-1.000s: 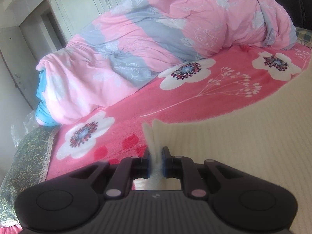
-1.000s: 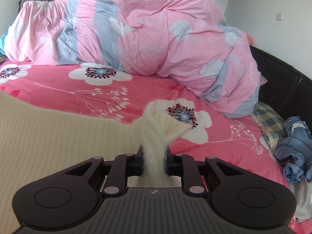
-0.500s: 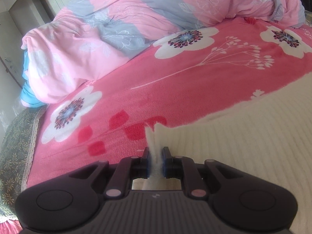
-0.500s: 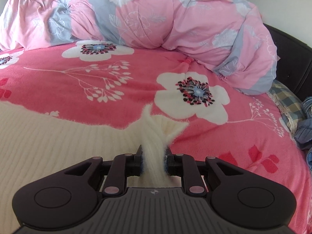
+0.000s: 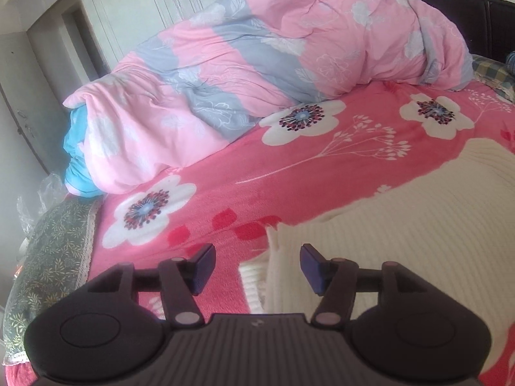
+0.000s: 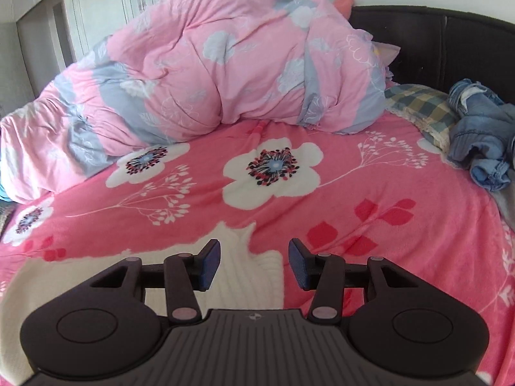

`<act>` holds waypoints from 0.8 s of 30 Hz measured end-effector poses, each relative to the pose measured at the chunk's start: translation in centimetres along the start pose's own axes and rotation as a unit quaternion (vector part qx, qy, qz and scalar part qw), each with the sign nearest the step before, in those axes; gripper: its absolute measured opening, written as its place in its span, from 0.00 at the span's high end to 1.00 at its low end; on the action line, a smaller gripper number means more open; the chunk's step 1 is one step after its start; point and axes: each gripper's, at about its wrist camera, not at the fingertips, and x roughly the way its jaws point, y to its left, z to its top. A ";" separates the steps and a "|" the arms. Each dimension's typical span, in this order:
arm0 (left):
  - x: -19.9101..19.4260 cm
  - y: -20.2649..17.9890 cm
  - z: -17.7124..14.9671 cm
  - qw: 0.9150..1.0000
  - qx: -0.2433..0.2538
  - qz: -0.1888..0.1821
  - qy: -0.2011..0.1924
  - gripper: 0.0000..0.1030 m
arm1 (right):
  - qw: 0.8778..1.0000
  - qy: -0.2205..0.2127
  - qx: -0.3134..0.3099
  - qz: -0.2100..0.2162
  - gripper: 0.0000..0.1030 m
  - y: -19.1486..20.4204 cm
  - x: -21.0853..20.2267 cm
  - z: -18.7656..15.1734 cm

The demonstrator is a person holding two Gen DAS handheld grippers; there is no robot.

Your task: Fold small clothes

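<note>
Left wrist view shows our left gripper [image 5: 256, 268] with its jaws opening — the pads no longer press on anything, though a raised corner of the cream knit garment [image 5: 402, 241] stands in the gap between them. In the right wrist view our right gripper [image 6: 254, 263] is spread too, pinching nothing, with another corner of the same garment [image 6: 244, 276] lying under and just ahead of its fingers.

What could go wrong, as we judge it: the corner between the left jaws stands up loosely, so it may flop or curl back and spoil the fold line. If either gripper pulls away low, a blue pad [image 5: 201, 268] could snag the fuzzy ribbed knit and drag the edge out of place. The plush pink flowered blanket [image 5: 322, 173] beneath may also grip the knit and bunch it when we try to smooth it.

The garment lies flat on that blanket, spreading right from the left gripper and left from the right one — so it sits between our two hands, well short of the bundled pink and grey duvet [image 6: 225, 64] behind
</note>
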 end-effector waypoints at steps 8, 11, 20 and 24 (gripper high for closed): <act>0.1 -5.0 -8.4 0.997 0.009 -0.052 0.058 0.41 | 0.994 0.095 0.008 0.056 0.00 2.0 -1.0 -9.0; 3.2 -5.0 -11.2 0.994 0.002 -0.038 0.107 0.41 | 0.991 0.132 -0.010 -0.014 0.00 1.6 2.3 -12.9; 2.2 -2.9 -10.9 0.994 -0.029 -0.024 0.107 0.35 | 0.996 0.085 -0.027 -0.005 0.00 2.6 -0.9 -10.8; 3.4 -2.3 -11.5 0.989 -0.064 -0.024 0.131 0.30 | 0.992 0.129 0.011 0.002 0.00 0.0 2.0 -11.4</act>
